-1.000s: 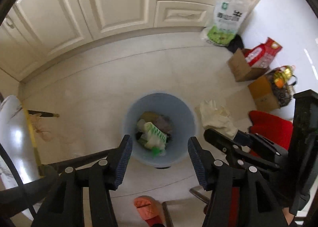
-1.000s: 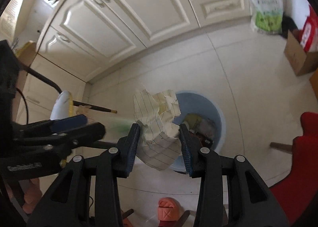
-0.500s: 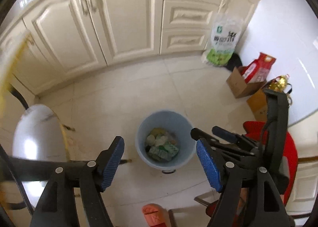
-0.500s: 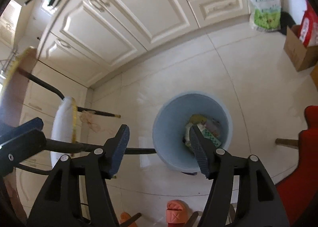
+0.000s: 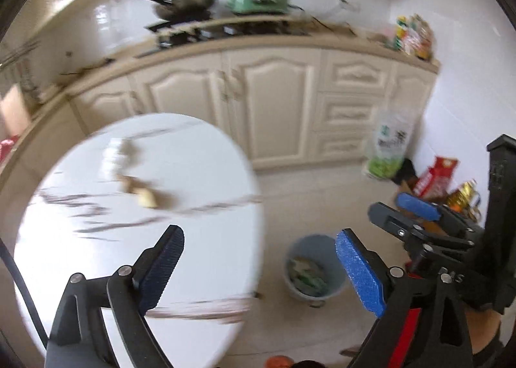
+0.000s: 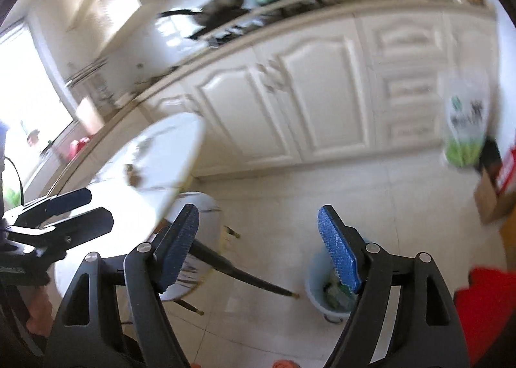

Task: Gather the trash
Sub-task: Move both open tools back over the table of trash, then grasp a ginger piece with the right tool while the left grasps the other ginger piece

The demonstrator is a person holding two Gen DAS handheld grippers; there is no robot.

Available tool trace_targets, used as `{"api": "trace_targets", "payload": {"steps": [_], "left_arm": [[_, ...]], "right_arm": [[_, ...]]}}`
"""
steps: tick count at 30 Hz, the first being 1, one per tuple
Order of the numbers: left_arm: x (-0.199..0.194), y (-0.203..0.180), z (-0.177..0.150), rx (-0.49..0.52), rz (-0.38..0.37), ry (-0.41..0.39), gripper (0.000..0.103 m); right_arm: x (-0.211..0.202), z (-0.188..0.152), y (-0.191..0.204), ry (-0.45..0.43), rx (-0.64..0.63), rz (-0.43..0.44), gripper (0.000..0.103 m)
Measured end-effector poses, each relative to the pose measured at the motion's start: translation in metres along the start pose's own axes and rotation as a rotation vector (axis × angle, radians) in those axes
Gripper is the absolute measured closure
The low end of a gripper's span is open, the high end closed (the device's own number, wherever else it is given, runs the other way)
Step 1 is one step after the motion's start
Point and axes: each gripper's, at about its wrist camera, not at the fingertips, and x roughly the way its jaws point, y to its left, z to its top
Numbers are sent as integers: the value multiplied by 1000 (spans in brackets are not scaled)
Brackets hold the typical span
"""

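A light blue trash bin [image 5: 313, 266] with several pieces of trash inside stands on the tile floor; it also shows in the right wrist view [image 6: 325, 290]. A round white marble table [image 5: 96, 223] carries small blurred scraps [image 5: 142, 193], also seen on the table in the right wrist view [image 6: 133, 174]. My left gripper [image 5: 258, 271] is open and empty, raised over the table's right edge. My right gripper [image 6: 256, 247] is open and empty, high above the floor between table and bin. Both views are motion-blurred.
Cream kitchen cabinets [image 5: 274, 103] run along the back with a pan [image 5: 183, 8] on the counter. A green-and-white bag [image 5: 388, 148] and cardboard boxes [image 5: 429, 181] stand at the right wall. A red chair [image 6: 483, 300] is at the lower right.
My right gripper let go of the lined paper over the bin and opened. Both grippers then rose and swung up from the bin toward the table.
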Motion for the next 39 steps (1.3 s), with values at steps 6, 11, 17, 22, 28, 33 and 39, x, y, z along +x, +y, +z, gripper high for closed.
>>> {"api": "trace_targets", "payload": {"steps": [6,11,17,22,28,33,39], "left_arm": [[-44,72,-6,-87,76,-14,7],[-52,127,0,-184,93,41,7],[-46,162,22,-221,102,108,7],[-18,197,35,-273,75,189,7],[9,219,47,-351,61,239,7],[39,212,59,-337,64,269,7],[78,199,75,-354,66,276,7]], "right_arm": [[35,28,97,55,-189,52,27],[88,36,147,151,-281,66,27],[154,39,190,251,-348,82,28],[198,38,191,327,-352,78,32],[223,36,190,361,-381,74,49],[229,34,192,370,-421,64,64],[219,32,187,367,-451,100,82]]}}
